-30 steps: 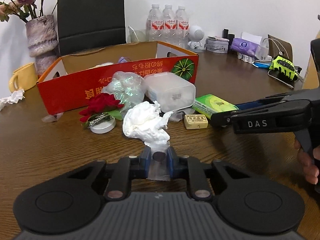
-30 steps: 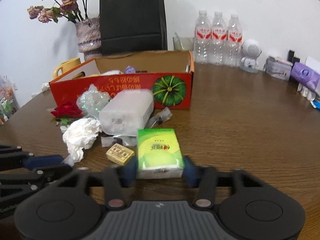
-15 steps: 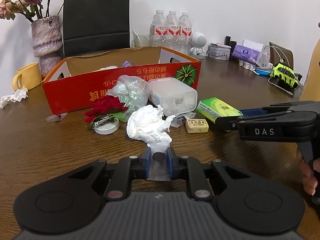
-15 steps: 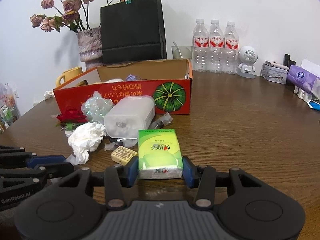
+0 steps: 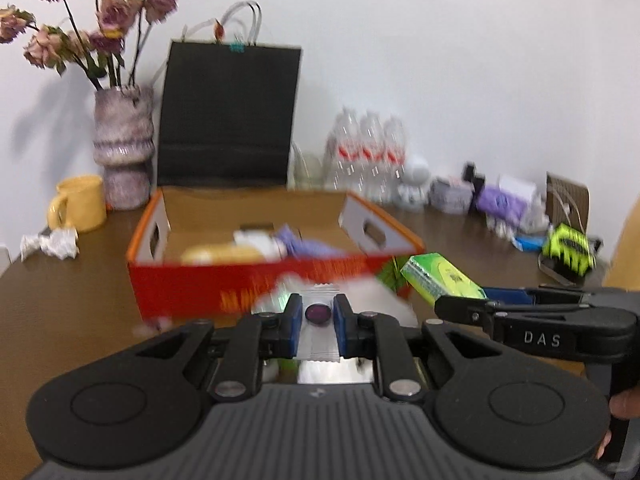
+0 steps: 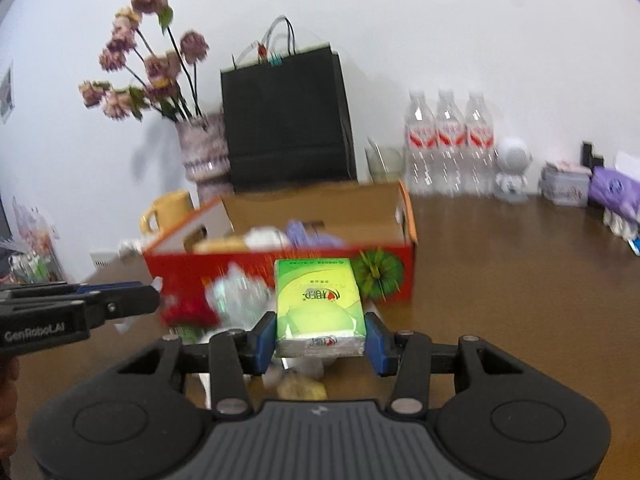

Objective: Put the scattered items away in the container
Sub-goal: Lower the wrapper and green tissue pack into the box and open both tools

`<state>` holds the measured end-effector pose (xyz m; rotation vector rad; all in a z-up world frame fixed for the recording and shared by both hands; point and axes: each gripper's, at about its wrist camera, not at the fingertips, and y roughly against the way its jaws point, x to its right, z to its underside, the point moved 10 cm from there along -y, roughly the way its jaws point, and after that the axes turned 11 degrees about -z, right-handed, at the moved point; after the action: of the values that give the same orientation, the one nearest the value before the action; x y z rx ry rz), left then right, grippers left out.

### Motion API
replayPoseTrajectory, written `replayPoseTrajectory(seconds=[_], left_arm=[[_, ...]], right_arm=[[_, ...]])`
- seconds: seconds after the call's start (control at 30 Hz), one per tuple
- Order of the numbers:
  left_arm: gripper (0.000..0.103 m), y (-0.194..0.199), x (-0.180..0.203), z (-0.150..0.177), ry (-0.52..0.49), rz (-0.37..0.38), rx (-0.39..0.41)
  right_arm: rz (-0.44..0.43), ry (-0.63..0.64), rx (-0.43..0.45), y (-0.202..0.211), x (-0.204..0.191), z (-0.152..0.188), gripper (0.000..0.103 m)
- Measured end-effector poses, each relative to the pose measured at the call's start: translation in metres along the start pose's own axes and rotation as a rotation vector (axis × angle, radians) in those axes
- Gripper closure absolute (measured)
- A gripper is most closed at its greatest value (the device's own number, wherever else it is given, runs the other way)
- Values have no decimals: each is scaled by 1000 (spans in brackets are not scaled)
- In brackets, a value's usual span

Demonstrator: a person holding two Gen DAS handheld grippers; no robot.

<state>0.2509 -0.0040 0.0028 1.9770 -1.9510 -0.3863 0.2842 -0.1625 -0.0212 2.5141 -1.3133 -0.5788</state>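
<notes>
Green tissue pack [image 6: 320,304] pinched in the right gripper [image 6: 320,344] and a clear sachet [image 5: 318,314] nipped in the nearly shut left gripper [image 5: 317,322] hang above the desk [image 6: 500,280] before the box [image 5: 256,280]'s near wall; next, I judge, both need carrying over that wall and releasing inside.

Looks like a home or small-office room, not a lab. Brown wood-grain worktop [image 6: 500,280] against a plain white wall. Domestic clutter along the back: vase of dried roses [image 5: 122,148], yellow mug [image 5: 80,202], black paper shopping bag [image 5: 228,112], three water bottles [image 6: 448,144], small white robot figurine [image 6: 512,172], purple tissue pack [image 5: 500,202].
</notes>
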Motion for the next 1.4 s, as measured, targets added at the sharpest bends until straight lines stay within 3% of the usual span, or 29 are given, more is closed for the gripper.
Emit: replayPoseTrajectory(seconds=[0.2, 0.37, 0.47, 0.63, 0.83, 1.0, 1.07, 1.1, 1.13, 1.2, 1.3, 1.4], left_arm=[[86, -30, -18, -46, 44, -23, 44], [86, -72, -39, -73, 115, -61, 52], [86, -98, -52, -79, 162, -79, 44], [86, -131, -67, -73, 148, -123, -2], [86, -153, -71, -56, 135, -142, -69], [85, -157, -70, -52, 126, -145, -78], [75, -159, -69, -50, 120, -141, -91], [49, -161, -69, -49, 124, -143, -98], [20, -161, -71, -47, 133, -157, -108], [4, -161, -73, -48, 131, -183, -102], [0, -158, -74, -51, 115, -218, -92], [0, -159, -77, -49, 108, -258, -112]], right_arm=[[-6, 15, 59, -33, -3, -58, 58], [-4, 21, 58, -75, 4, -85, 58], [10, 27, 29, -105, 13, -89, 58], [25, 15, -36, -145, 28, -81, 58], [40, -1, -87, -159, 38, -66, 58], [46, 1, -86, -157, 40, -66, 58], [49, 3, -102, -159, 41, -65, 56], [53, 2, -113, -159, 42, -65, 45], [62, -1, -121, -160, 44, -64, 28], [80, 7, -130, -159, 45, -64, 11], [97, 24, -170, -161, 47, -62, 3], [95, 12, -180, -160, 47, -61, 3]])
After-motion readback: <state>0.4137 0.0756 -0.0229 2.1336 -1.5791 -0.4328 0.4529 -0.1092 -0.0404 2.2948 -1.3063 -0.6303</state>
